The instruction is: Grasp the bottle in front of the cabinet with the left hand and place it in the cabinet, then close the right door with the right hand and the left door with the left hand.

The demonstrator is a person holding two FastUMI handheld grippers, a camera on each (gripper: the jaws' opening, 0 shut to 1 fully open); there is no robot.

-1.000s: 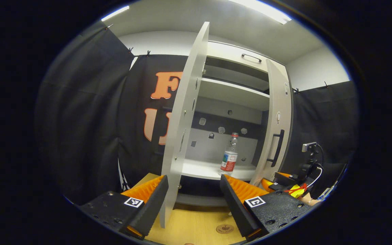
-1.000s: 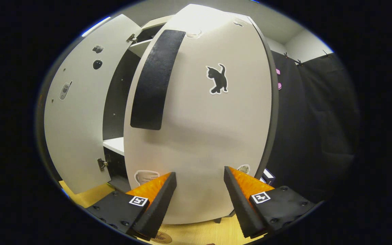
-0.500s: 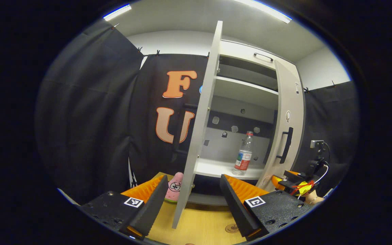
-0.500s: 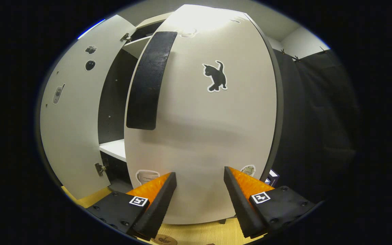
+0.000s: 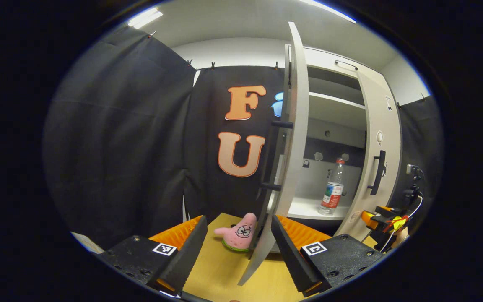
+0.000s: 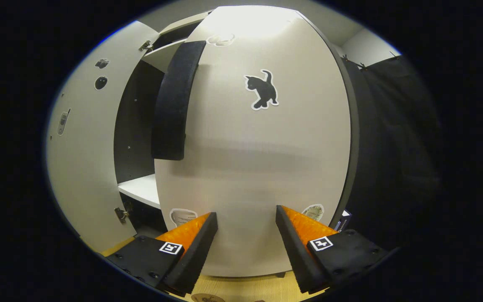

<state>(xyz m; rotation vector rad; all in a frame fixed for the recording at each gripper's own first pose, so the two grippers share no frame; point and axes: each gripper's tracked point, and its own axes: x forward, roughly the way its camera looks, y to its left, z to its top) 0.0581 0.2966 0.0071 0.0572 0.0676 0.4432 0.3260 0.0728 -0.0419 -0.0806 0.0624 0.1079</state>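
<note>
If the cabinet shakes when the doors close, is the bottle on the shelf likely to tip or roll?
The bottle is tall and narrow and stands upright on the shelf, so a jolt might tip it. Its body looks round, so once down it would probably roll. It seems to be clear, thin plastic, likely light; how full it is cannot be told.

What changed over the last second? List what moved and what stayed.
The left claw swung left around the left door, now seen edge-on, and a pink star plush came into sight. The right door narrowed its gap toward closing. The bottle stayed upright on the shelf; both claws stayed open and empty.
</note>
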